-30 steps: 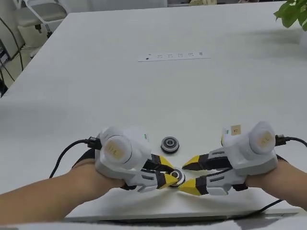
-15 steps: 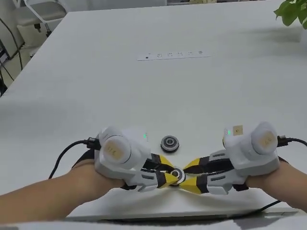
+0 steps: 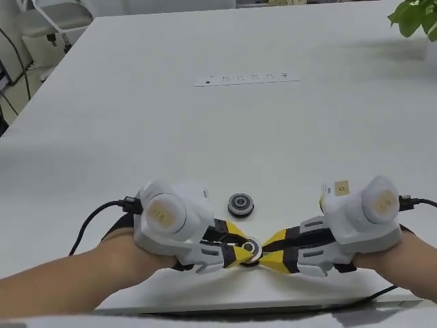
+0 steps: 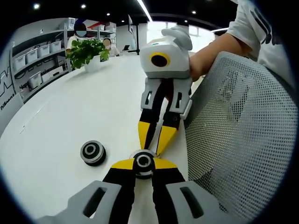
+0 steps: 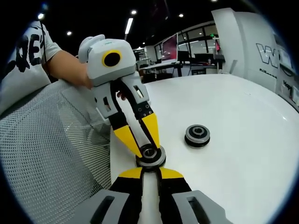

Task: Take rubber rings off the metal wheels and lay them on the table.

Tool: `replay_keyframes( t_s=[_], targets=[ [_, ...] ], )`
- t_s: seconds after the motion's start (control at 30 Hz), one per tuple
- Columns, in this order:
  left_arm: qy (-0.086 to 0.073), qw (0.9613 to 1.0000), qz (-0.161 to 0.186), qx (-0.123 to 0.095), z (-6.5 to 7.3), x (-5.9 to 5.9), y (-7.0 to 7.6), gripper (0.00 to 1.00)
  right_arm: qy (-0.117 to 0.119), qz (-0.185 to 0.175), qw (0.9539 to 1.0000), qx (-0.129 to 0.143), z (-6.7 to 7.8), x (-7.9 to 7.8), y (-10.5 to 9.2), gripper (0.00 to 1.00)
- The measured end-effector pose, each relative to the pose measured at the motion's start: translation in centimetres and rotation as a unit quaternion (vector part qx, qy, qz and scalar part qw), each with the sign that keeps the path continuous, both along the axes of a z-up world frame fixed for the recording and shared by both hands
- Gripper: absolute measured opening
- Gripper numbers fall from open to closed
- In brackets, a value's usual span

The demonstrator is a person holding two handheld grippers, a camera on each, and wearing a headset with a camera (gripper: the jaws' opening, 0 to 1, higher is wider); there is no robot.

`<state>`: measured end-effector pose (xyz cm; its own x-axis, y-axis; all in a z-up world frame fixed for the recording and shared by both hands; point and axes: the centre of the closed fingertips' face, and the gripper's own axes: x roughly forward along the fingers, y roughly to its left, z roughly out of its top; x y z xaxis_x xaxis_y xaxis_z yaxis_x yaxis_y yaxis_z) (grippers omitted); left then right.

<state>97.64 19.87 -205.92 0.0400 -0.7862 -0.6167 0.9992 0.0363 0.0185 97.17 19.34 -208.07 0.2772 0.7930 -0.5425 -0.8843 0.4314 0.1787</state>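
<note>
Logged wheel (image 3: pixel 250 249) at 6 o'clock edge of table (image 3: pixel 136 123) | second wheel (image 3: pixel 240 203) near, at its 12 o'clock | socket strip (image 3: pixel 246 79) well beyond.

White table (image 3: pixel 205 137), mesh chair (image 4: pixel 243 130), potted plant (image 3: pixel 413 17)

A large "W" stands on the white wall panel (image 5: pixel 270 55) in the right gripper view, and the letters after it are cut off. The person's grey sleeve (image 5: pixel 29 52) carries dark letters, seemingly "RE". The white strip (image 3: pixel 246 79) on the table (image 3: pixel 123 116) bears marks too small to read.

White table (image 3: pixel 205 137), yellow-tipped left claw (image 4: pixel 142 164), black-and-silver wheel (image 5: pixel 150 155)
</note>
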Motion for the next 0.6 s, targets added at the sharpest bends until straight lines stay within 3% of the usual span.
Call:
replay_keyframes(
  t_s=[0.07,0.13,0.6],
  targets=[
    [-0.001,1.0000,0.000,0.000,0.02,-0.02,-0.01,0.07,-0.010,0.004,0.9999,-0.007,-0.04,0.22,-0.19,0.03],
    [-0.001,1.0000,0.000,0.001,0.04,-0.04,-0.01,0.07,0.004,-0.004,1.0000,0.002,0.09,0.11,-0.18,0.03],
    [-0.001,1.0000,0.003,-0.001,0.07,0.15,-0.01,0.07,0.031,-0.030,0.9989,0.018,0.24,-0.12,-0.62,0.00]
  ],
)
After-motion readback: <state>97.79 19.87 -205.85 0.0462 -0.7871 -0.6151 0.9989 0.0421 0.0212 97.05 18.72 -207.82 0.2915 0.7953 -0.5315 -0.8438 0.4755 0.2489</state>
